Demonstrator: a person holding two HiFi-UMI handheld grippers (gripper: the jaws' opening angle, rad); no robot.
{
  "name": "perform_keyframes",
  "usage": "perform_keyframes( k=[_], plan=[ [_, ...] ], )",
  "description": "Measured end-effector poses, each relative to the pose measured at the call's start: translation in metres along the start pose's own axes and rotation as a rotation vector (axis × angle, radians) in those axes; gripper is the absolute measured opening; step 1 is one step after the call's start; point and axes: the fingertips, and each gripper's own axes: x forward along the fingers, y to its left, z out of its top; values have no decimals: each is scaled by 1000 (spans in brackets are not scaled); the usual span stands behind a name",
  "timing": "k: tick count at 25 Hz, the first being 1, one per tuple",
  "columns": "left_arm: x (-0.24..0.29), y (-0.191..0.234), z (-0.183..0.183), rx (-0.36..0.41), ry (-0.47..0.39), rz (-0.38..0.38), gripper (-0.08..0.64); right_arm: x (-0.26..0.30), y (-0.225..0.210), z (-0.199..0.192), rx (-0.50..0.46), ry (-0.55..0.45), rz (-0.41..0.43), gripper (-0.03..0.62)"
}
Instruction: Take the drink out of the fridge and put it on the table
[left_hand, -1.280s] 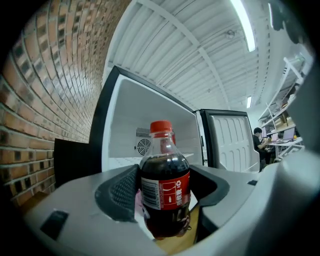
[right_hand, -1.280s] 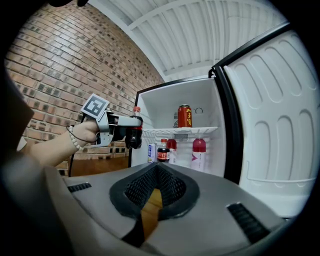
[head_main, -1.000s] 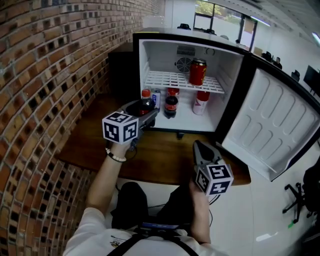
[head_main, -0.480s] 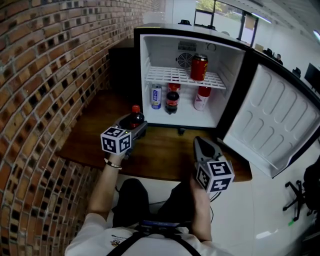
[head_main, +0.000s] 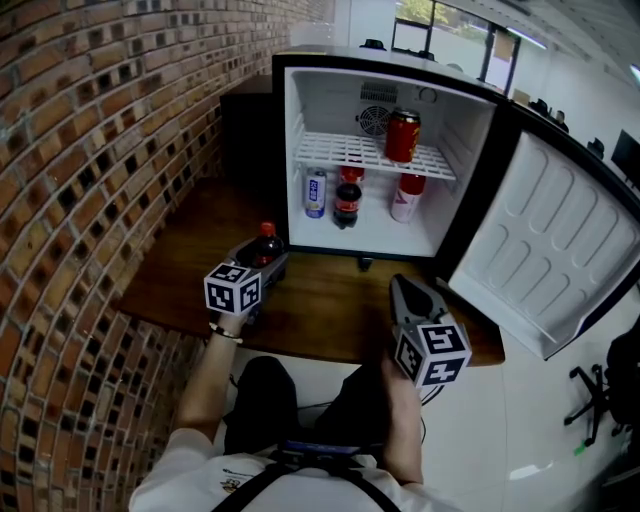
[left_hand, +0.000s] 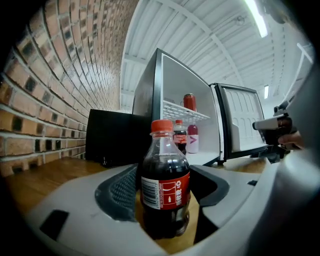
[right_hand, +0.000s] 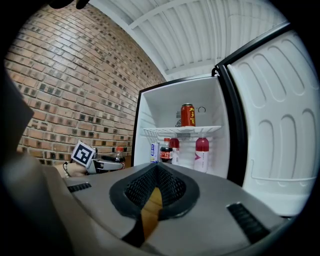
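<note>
**Inspector:** Left side first. What is found?

**Assessor:** A brick wall (head_main: 90, 150) runs along the left of the left hand-held gripper (head_main: 272, 260). That gripper is clamped on a cola bottle (left_hand: 165, 187) with a red cap and red label. The bottle is upright, with a pad against each side of it. It is over the desk (head_main: 330, 305), outside the fridge (head_main: 325, 115). Whether its base rests on the wood cannot be established.

**Inspector:** And ahead of that gripper?

**Assessor:** A black box (left_hand: 112, 142) sits ahead and to its left, close to the wall. The fridge is ahead and to its right, and it is open. On the fridge floor, from the left, are a blue-and-white can (head_main: 315, 192), a second cola bottle (head_main: 346, 203) and a red-and-white bottle (head_main: 406, 196). A red can (head_main: 402, 136) stands upright on the wire shelf (head_main: 335, 152) above them.

**Inspector:** The right side?

**Assessor:** The right hand-held gripper (head_main: 402, 290) is well apart from the left one. It is at the near edge of the desk and points at the fridge. Its jaws meet at the tips, with nothing between them. The fridge door (head_main: 545, 250) stands swung out, ahead and to this gripper's right.
</note>
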Motion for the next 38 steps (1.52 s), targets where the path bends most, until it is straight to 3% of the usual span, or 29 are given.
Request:
perform_keyframes(
  k=[19, 24, 29, 33, 35, 38],
  plan=[
    [-7, -4, -8, 72, -2, 22, 310, 1, 2, 2, -7, -2, 6, 17],
    [-14, -6, 2, 37, -41, 16, 322, -1, -3, 2, -4, -2, -6, 17],
    [-45, -7, 20, 98, -40, 92, 324, 0, -5, -2, 1, 5, -7, 17],
    [-70, -18, 41, 141, -61, 136, 256, 0, -4, -2, 2, 4, -8, 17],
    [-75, -32, 52, 138, -88, 99, 142, 0, -4, -2, 1, 5, -9, 17],
    [-73, -59, 60, 127, -99, 32, 28, -1, -4, -4, -3, 10, -15, 17]
  ],
)
